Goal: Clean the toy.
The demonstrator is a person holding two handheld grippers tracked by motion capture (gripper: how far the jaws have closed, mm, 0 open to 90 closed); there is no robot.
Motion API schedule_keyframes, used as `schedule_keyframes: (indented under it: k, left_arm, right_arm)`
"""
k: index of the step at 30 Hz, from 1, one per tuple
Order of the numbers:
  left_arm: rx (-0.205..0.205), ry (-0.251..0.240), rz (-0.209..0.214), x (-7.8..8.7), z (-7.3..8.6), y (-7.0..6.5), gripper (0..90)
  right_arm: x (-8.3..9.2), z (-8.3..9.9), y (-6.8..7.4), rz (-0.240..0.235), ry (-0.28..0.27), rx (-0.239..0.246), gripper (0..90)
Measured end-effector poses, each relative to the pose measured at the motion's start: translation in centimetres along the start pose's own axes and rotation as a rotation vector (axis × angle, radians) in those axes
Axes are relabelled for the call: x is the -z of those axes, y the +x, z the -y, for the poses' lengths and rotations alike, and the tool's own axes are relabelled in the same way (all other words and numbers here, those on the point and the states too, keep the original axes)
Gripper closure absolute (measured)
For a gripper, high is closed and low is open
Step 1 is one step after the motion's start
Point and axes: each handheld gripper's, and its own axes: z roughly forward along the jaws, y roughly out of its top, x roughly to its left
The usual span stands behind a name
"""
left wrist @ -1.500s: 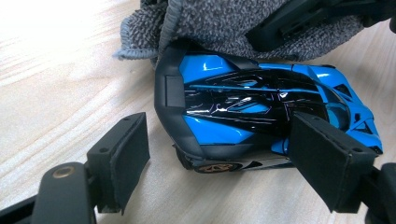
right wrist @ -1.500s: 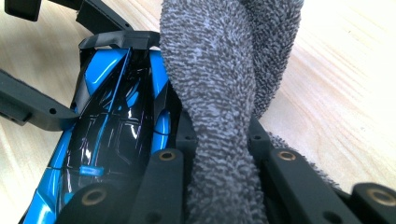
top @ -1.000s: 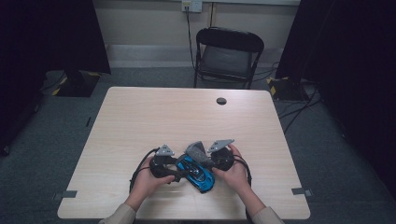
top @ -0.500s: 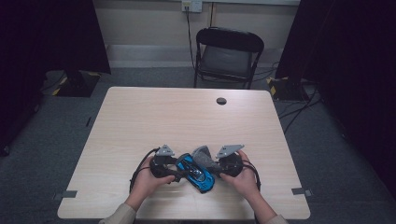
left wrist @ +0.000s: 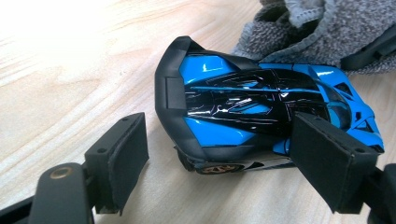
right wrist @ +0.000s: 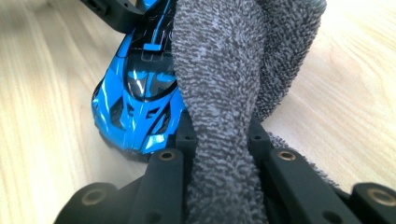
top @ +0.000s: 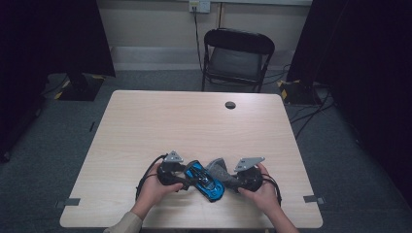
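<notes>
work: you're wiping the blue toy car (top: 206, 180) with the grey cloth (top: 219, 171), near edge of the table (top: 145, 126), between your two hands.
progress: judged mid-wipe; cloth lies against the car's front/side, car sits on its wheels. Can't tell how much of the body is already wiped. Rear and the far flank look like what's left.
car position: flat on the table, nose toward your right gripper, tail toward your left; in the left gripper view the car (left wrist: 261, 112) lies partly between the jaws.
left gripper (left wrist: 233, 158): jaws spread wide on either side of the car's tail; one pad looks close to the car's flank, the other clear of it, so not clamped. Bracing rather than holding, I'd say.
right gripper (right wrist: 219, 144): jaws closed tight on the cloth (right wrist: 219, 93), bunched fold sticking out past the tips and draped beside the car (right wrist: 140, 93).
hand pose: left hand (top: 155, 187) low, gripper pointing inward; right hand (top: 262, 187) mirrors it, pointing inward at the car's nose.
</notes>
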Motion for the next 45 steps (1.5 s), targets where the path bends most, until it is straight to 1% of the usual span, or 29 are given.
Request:
schedule_keyframes:
  k: [10,12,17,18,19,21,24,27,28,32,33,35,39,43,45]
  left_arm:
    - [-0.004,0.0,-0.005,0.0,0.0,0.0,19.5]
    - [-0.01,0.003,-0.007,0.0,-0.1,0.0,19.5]
    - [-0.008,0.001,-0.01,0.1,-0.1,0.0,19.5]
    - [-0.007,0.001,-0.009,0.1,-0.1,0.0,19.5]
    - [-0.006,0.001,-0.01,0.1,0.0,0.0,19.6]
    - [-0.005,0.0,-0.01,0.1,0.0,0.0,19.6]
    - [-0.006,0.001,-0.01,0.1,0.0,0.0,19.6]
    - [-0.006,0.003,-0.01,0.1,0.0,0.0,19.6]
    - [-0.006,0.0,-0.009,0.1,0.0,0.0,19.6]
    - [-0.003,-0.003,-0.007,0.1,0.0,0.0,19.9]
    - [-0.003,-0.002,-0.007,0.1,0.0,0.0,19.9]
    - [-0.001,-0.004,-0.006,0.1,0.1,0.0,19.9]
    - [0.001,-0.01,-0.002,0.0,0.2,0.0,19.9]
    - [0.002,-0.012,-0.004,0.0,0.2,0.0,19.9]
    - [0.002,-0.013,-0.004,0.0,0.2,0.0,19.9]
  right_arm:
    - [1.1,1.3,-0.1,-0.006,-0.002,-0.017,74.7]
    - [1.5,1.6,-0.2,-0.009,0.002,-0.017,74.8]
    - [2.7,2.3,-0.7,-0.004,0.009,-0.031,74.7]
    - [3.1,2.4,-0.8,0.009,0.002,-0.034,74.7]
    - [3.5,2.3,-1.2,0.017,-0.017,-0.049,74.7]
    - [4.0,2.1,-1.6,0.035,-0.039,-0.07,74.7]
    - [4.0,1.4,-2.1,0.051,-0.074,-0.088,74.7]
    - [2.9,0.2,-2.2,0.083,-0.075,-0.085,74.7]
    - [2.5,-0.1,-2.2,0.087,-0.075,-0.084,74.7]
    - [0.3,-1.7,-2.2,0.116,-0.066,-0.068,74.6]
    - [-0.3,-2.1,-2.2,0.111,-0.065,-0.065,74.6]
    - [-1.3,-2.9,-2.2,0.117,-0.057,-0.052,74.7]
    - [-3.3,-4.5,-2.1,0.095,-0.044,-0.048,74.6]
    - [-4.6,-5.6,-2.0,0.08,-0.039,-0.053,74.6]
    - [-5.0,-5.8,-2.0,0.083,-0.027,-0.048,74.6]
